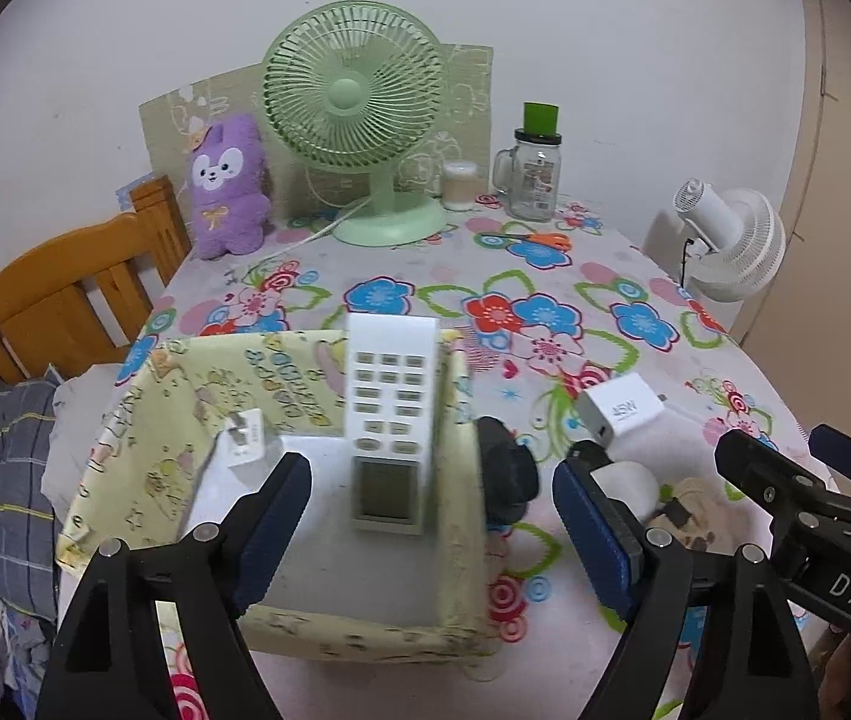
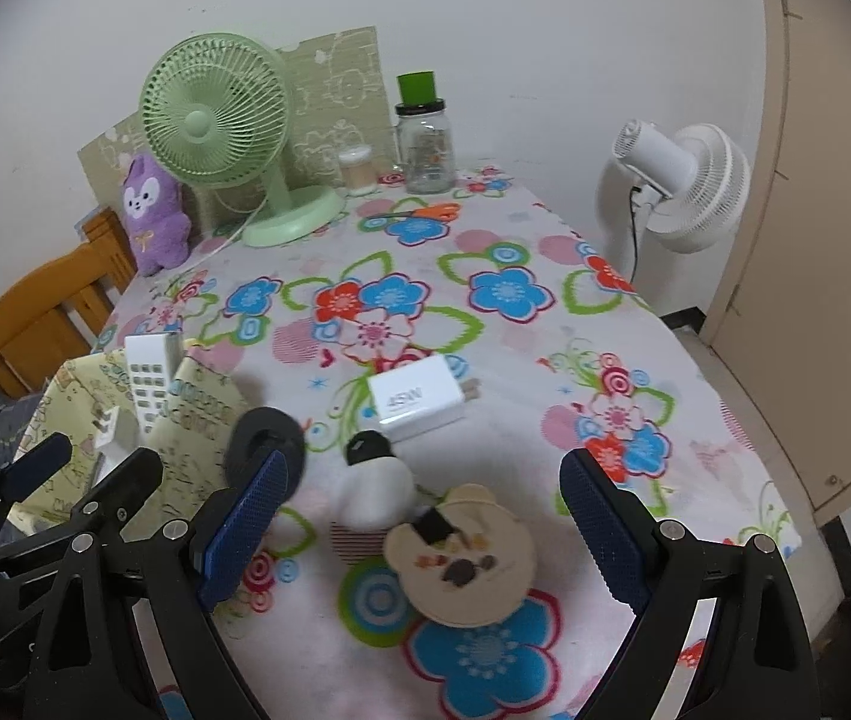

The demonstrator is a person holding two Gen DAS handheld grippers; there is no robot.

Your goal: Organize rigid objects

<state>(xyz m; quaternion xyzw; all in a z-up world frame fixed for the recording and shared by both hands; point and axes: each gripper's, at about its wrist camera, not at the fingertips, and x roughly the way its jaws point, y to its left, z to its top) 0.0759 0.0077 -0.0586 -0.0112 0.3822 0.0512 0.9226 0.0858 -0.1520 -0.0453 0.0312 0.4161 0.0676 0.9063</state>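
Note:
A yellow patterned box [image 1: 143,438] stands on the floral table. A white remote [image 1: 389,420] leans inside it against the far wall, beside a small white plug [image 1: 242,438]. My left gripper [image 1: 431,534] is open and empty above the box's near side. My right gripper [image 2: 419,540] is open and empty over a beige bear-shaped disc [image 2: 461,558]. A white 45W charger [image 2: 416,399], a black ring [image 2: 266,444] and a white rounded object with a black cap [image 2: 377,486] lie on the cloth to the right of the box [image 2: 197,420].
At the table's back stand a green fan [image 1: 359,120], a purple plush [image 1: 224,186], a glass jar with green lid [image 1: 536,171], a small cup [image 1: 461,186] and orange scissors [image 1: 539,240]. A wooden chair [image 1: 59,288] is left; a white fan [image 2: 677,186] is right.

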